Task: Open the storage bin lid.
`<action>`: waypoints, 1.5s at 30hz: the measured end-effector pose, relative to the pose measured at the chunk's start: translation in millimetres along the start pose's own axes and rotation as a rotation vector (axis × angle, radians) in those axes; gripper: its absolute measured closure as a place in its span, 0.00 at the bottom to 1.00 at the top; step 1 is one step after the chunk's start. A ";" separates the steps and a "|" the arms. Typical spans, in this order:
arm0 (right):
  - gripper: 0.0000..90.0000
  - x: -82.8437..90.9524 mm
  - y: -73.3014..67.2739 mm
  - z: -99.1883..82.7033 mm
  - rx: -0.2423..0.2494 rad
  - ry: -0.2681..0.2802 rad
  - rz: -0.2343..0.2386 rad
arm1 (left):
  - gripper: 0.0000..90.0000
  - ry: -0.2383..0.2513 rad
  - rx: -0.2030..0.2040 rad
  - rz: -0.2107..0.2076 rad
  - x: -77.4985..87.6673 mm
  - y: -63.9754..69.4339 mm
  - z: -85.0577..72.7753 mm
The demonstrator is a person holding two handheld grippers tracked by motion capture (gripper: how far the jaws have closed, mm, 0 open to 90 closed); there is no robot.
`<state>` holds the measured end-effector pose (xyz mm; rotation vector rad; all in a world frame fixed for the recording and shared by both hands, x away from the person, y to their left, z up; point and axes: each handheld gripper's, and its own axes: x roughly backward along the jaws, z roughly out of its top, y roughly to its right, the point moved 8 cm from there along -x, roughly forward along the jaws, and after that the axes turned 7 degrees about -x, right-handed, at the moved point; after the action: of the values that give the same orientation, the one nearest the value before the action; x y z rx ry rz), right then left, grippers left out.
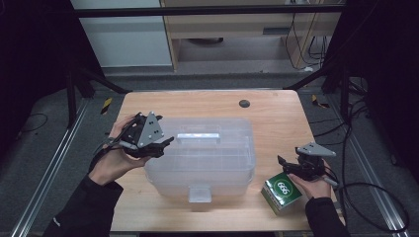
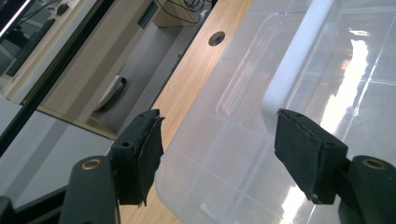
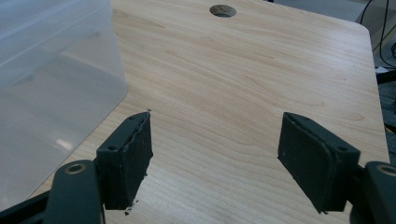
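High view: a clear plastic storage box (image 1: 200, 155) with a white handle (image 1: 197, 134) on its lid is sitting at the middle of the tabletop (image 1: 276, 113), its latch facing the near edge. The left gripper (image 1: 165, 143) is hovering over the box's left end, jaws apart and holding nothing. The right gripper (image 1: 284, 164) is waiting near the right edge, just above a green carton (image 1: 281, 192) lying by the near right corner. Left gripper view: the spread black pads (image 2: 142, 154) are framing the box lid (image 2: 243, 140) and the end of its handle (image 2: 299, 56), touching neither. Right gripper view: the jaws are standing wide over bare wood (image 3: 233, 93), the box wall (image 3: 51, 84) off to one side.
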<state>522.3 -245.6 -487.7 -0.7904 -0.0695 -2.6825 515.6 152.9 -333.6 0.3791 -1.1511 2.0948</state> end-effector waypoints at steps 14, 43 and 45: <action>0.31 0.3 -1.9 0.5 0.001 -0.003 0.009 | 0.40 -0.059 -0.029 -0.039 -3.9 13.2 1.7; 0.34 -0.7 -4.7 -0.4 0.015 -0.020 0.022 | 0.48 -0.083 -0.182 -0.047 -18.3 21.2 22.0; 0.34 -0.7 -4.9 -0.3 0.015 -0.020 0.023 | 0.49 -0.099 -0.198 -0.053 -18.9 22.2 23.6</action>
<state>521.0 -240.8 -488.1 -0.8086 -0.0846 -2.6499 511.6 117.3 -344.6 0.4187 -1.3779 1.9141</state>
